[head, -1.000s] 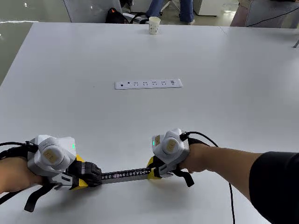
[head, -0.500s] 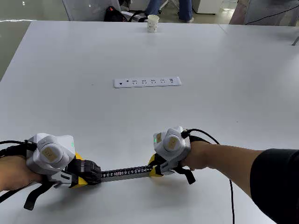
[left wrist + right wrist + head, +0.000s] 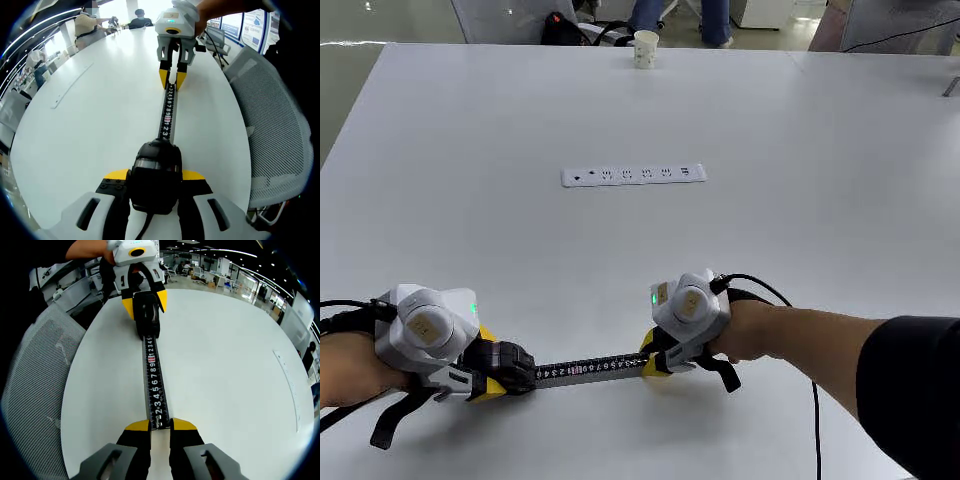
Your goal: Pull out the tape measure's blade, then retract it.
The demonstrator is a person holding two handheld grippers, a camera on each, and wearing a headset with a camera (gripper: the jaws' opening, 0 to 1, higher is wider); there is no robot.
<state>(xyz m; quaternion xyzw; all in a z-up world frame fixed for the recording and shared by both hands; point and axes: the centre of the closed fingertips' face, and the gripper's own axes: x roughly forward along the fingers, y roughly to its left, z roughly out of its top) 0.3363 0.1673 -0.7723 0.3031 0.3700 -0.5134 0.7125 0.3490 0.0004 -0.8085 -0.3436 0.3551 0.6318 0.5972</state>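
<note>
Scene: a white table seen from above, with a power strip at its middle and a paper cup at the far edge.
Left gripper: at the near left, clamped around the black tape measure case.
Right gripper: jaws pinched shut on the free end of the blade, at the lowest numerals.
Tape measure: the blade runs straight from the case to the right gripper, numerals up, low over the table. Whether it touches the surface is unclear.
Change: compared with a second ago, the grippers stand slightly farther apart and a little more blade shows. The whole head view has also shifted, so the camera has moved too.
Meaning: the pull-out seems to be under way and the step is small. Retraction has not begun.
</note>
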